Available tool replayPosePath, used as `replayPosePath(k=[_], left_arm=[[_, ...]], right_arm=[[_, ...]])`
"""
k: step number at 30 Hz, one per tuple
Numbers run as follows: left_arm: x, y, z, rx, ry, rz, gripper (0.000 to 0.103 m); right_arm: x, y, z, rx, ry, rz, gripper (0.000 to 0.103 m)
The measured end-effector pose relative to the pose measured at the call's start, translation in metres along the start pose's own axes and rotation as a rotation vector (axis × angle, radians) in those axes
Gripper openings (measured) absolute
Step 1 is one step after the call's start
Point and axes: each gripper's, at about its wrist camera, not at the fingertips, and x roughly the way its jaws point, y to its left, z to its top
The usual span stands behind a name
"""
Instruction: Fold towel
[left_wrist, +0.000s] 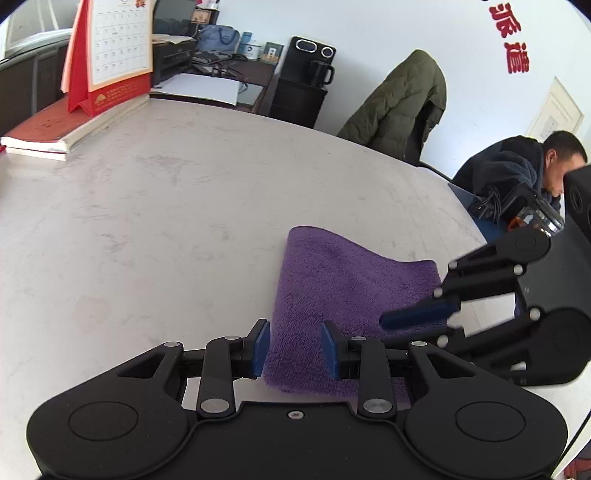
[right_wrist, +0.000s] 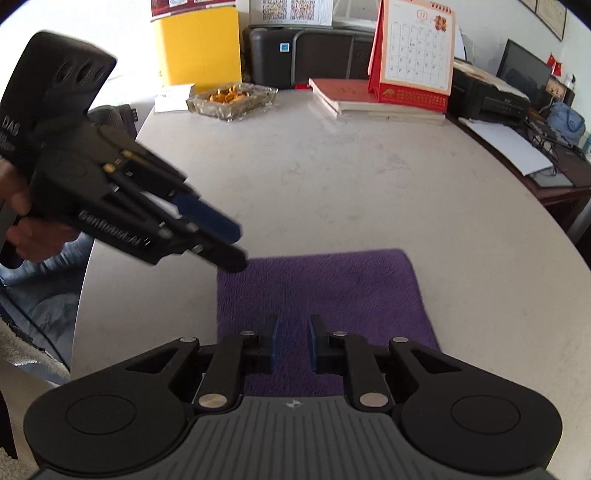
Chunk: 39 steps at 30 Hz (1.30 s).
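— Left wrist view first: nearest to us, our left tongs (left_wrist: 295, 345) stand apart, gripping nothing, with the towel's near left corner lying between and below the blue pads. Do we agree on that?

— We do. From the right wrist view our right tongs (right_wrist: 291, 341) also show a gap between the pads, narrower, and nothing is pinched there; purple pile shows through the gap.

— So where does the towel (left_wrist: 343, 291) sit?

— Flat on the pale tabletop (left_wrist: 155, 206), near its front edge, already looking like a compact rectangle (whether it has been doubled over once, we cannot tell for certain). Its far edge (right_wrist: 325, 254) runs fairly straight across in the right wrist view.

— How do we expect it to handle?

— Soft, light and limp, we judge; the plush pile should give under the pads and not slip. It will droop if lifted by one point, so we would take it at two corners of the same edge, pinching low enough to catch every layer.

— And beyond it?

— Bare tabletop for a stretch, then well apart at the far side the glass dish (right_wrist: 232, 99), stacked books (right_wrist: 354, 98) and the red desk calendar (right_wrist: 413, 55). None of it crowds the towel.
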Motion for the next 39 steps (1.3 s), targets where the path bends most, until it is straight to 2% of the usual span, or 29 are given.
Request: replayPosePath(k=[2,4,8,11,12,14,17,21,24,25,26,29,34,39], left_arm=[[0.014,0.0,-0.001,0.021,0.039,0.009,0.027],[0.02,0.002,-0.004,0.03,0.051,0.009,0.033],[0.02,0.014,-0.006,-0.01,0.066,-0.025,0.037],[0.018,0.016,-0.005,-0.02,0.073,-0.031,0.036],[0.016,0.017,-0.004,-0.033,0.074,-0.033,0.036],[0.008,0.019,-0.002,-0.046,0.056,-0.022,0.034],[-0.006,0.023,-0.002,-0.07,0.03,-0.002,0.034],[-0.023,0.029,-0.01,-0.086,0.023,0.023,0.034],[-0.034,0.03,-0.02,-0.071,0.037,0.042,0.034],[-0.037,0.03,-0.023,-0.068,0.042,0.047,0.034],[-0.039,0.03,-0.027,-0.066,0.047,0.052,0.034],[-0.046,0.029,-0.036,-0.063,0.06,0.054,0.034],[-0.048,0.025,-0.045,-0.068,0.062,0.035,0.034],[-0.049,0.011,-0.047,-0.016,0.061,0.011,0.034]], right_arm=[[0.003,0.004,-0.01,0.001,0.033,-0.022,0.017],[-0.004,0.002,-0.022,0.022,0.043,-0.052,0.017],[-0.026,-0.005,-0.05,0.066,0.072,-0.116,0.018],[-0.034,-0.006,-0.069,0.07,0.166,-0.196,0.018],[-0.04,-0.004,-0.073,0.074,0.165,-0.216,0.018],[-0.056,0.004,-0.069,0.09,0.095,-0.205,0.019],[-0.069,0.027,-0.057,0.021,0.003,-0.177,0.044],[-0.044,0.063,-0.048,-0.2,0.035,-0.143,0.044],[-0.021,0.068,-0.049,-0.266,0.091,-0.148,0.037],[-0.017,0.066,-0.048,-0.263,0.105,-0.136,0.032],[-0.017,0.065,-0.049,-0.262,0.112,-0.128,0.02],[-0.022,0.057,-0.039,-0.252,0.109,-0.139,0.009],[-0.026,0.051,-0.032,-0.295,0.115,-0.188,0.006],[-0.041,0.051,-0.012,-0.372,0.055,-0.273,0.006]])
